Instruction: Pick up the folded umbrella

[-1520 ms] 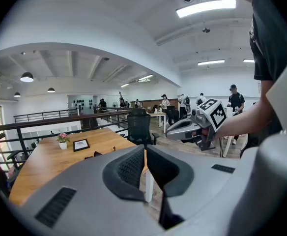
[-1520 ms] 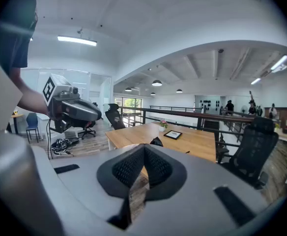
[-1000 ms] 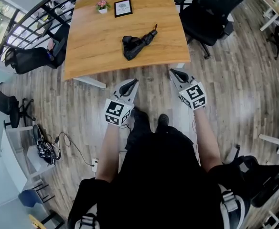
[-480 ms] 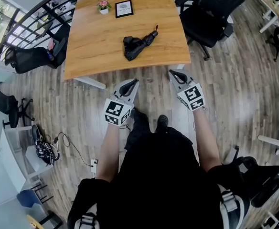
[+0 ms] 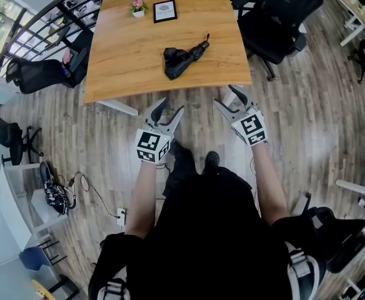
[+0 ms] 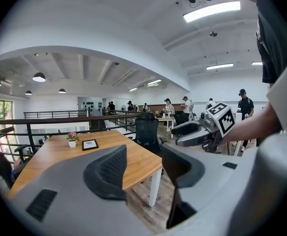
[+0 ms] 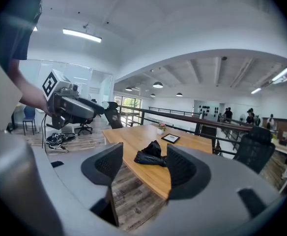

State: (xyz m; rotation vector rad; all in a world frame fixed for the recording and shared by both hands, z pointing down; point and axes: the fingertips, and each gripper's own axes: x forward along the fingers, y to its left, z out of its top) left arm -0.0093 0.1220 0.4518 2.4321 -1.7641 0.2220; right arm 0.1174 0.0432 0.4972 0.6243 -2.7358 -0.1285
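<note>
The folded black umbrella (image 5: 184,57) lies crumpled on the wooden table (image 5: 132,55), near its front edge. Both grippers hang above the floor short of that edge, apart from the umbrella. My left gripper (image 5: 169,108) has its jaws opening with nothing between them. My right gripper (image 5: 227,97) is also opening and empty. In the right gripper view the umbrella (image 7: 151,154) shows far off between the spread jaws (image 7: 144,157). The left gripper view looks past its jaws (image 6: 144,161) at the table (image 6: 60,156); the umbrella is hidden there.
A small flower pot (image 5: 137,7) and a framed card (image 5: 164,10) stand at the table's far end. A black office chair (image 5: 276,11) sits at the table's right, another (image 5: 39,77) at its left. Cables (image 5: 57,195) lie on the floor. People stand in the distance.
Both grippers' jaws were shut and now stand spread apart. The hands stay in nearly the same place before the table.
</note>
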